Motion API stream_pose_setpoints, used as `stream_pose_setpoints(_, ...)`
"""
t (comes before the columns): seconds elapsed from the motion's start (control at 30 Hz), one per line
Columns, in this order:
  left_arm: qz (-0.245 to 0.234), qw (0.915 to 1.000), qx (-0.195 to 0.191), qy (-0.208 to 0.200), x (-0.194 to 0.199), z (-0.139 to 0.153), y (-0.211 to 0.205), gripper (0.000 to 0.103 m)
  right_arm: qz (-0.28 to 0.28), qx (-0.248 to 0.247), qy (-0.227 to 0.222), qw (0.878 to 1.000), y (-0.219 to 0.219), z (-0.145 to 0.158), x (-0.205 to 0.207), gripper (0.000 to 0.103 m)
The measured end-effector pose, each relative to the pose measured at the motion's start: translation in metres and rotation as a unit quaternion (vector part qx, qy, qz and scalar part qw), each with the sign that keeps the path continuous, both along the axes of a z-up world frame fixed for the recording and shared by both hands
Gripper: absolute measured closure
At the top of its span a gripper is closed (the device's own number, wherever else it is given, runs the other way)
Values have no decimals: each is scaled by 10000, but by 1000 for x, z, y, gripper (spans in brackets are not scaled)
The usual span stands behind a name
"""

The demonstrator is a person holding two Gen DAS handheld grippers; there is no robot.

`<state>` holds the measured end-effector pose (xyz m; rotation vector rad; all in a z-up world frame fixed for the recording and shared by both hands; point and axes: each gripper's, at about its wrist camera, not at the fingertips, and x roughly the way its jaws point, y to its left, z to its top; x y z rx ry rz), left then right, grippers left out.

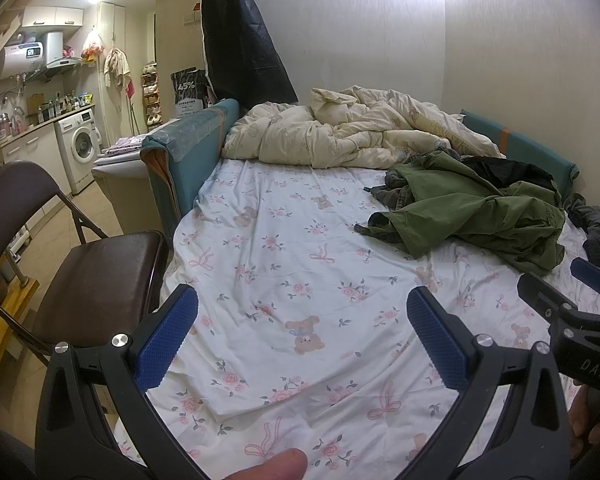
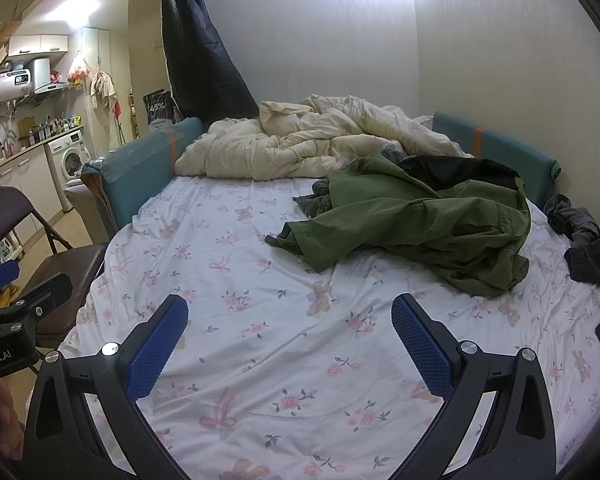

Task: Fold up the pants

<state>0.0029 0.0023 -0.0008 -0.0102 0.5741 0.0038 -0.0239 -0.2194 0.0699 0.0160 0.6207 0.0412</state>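
Olive-green pants (image 1: 472, 212) (image 2: 416, 220) lie crumpled on the far right part of the flowered bed sheet (image 1: 300, 272) (image 2: 260, 320), partly over grey and black garments (image 2: 460, 168). My left gripper (image 1: 302, 316) hovers open over the near sheet, well short of the pants, with nothing between its blue pads. My right gripper (image 2: 290, 324) is also open and empty above the sheet, with the pants ahead and to the right. In the left wrist view the right gripper's body (image 1: 572, 320) shows at the right edge.
A cream duvet (image 1: 340, 132) is heaped at the far end of the bed. Dark clothes (image 2: 592, 252) lie along the right edge. A brown folding chair (image 1: 80, 272) stands left of the bed. Teal padded rails (image 1: 188, 148) border the mattress. A kitchen with a washing machine (image 1: 80, 148) is beyond.
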Motion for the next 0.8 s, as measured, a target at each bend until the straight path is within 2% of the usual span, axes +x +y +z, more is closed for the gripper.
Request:
stream_pose_setpoints(0.57,58,9999,100,43,0,-2,5,0,-72,100,97,9999,-10,-3,3,0)
stream_pose_setpoints(0.67,151,9992,309,219,9,-3,11,0,-329,455,364,9978,-36,-2,18,0)
stream_pose_setpoints(0.8,253,9984,62,492,29,-6,23,0,-1153,750,489,9893,-91,0,49,0)
